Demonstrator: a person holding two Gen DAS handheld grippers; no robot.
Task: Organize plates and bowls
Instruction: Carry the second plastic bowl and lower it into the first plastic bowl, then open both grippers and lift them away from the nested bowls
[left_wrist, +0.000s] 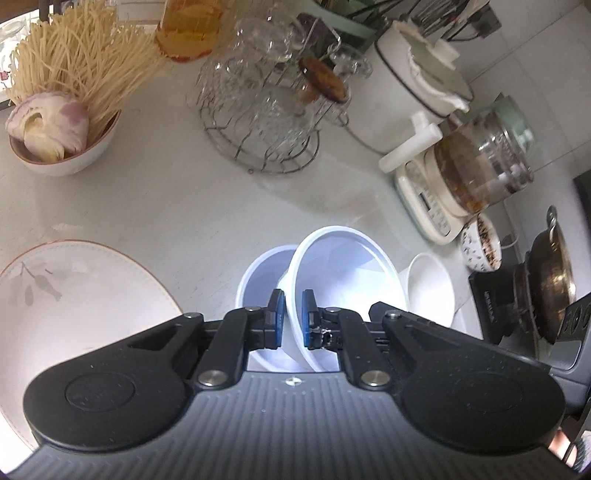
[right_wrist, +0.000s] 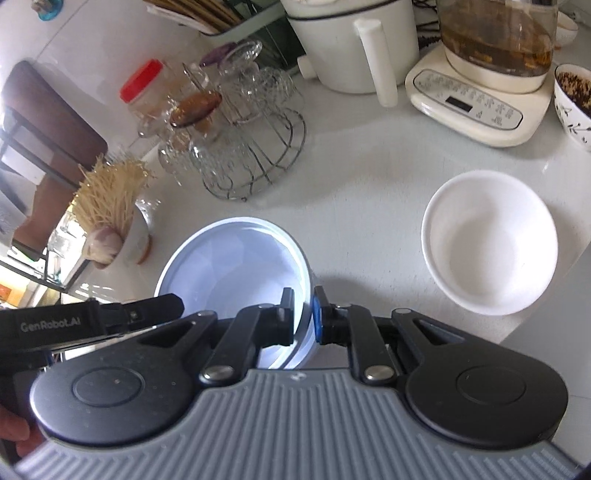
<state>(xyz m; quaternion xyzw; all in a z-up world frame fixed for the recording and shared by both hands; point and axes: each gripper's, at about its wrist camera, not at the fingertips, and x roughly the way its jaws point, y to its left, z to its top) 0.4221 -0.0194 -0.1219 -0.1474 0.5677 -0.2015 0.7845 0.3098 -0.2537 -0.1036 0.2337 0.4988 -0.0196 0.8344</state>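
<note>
My left gripper (left_wrist: 291, 304) is shut on the near rim of a tilted white bowl (left_wrist: 347, 269). A second pale bowl (left_wrist: 255, 277) overlaps it just behind, to the left. My right gripper (right_wrist: 303, 308) is shut on the right rim of a bluish-white bowl (right_wrist: 236, 266). The left gripper's housing (right_wrist: 92, 325) reaches in at that bowl's left side. I cannot tell whether both grippers hold the same bowl. An empty white bowl (right_wrist: 487, 240) (left_wrist: 432, 291) stands upright on the counter to the right. A large leaf-patterned plate (left_wrist: 66, 295) lies at the left.
At the back stand a wire rack of glasses (left_wrist: 258, 110), a white pot (left_wrist: 399, 92) and a glass kettle on its base (left_wrist: 480, 162). A bowl of dry noodles (left_wrist: 59, 155) sits at far left. At the right are a patterned bowl (left_wrist: 480, 247) and a pan (left_wrist: 550, 280).
</note>
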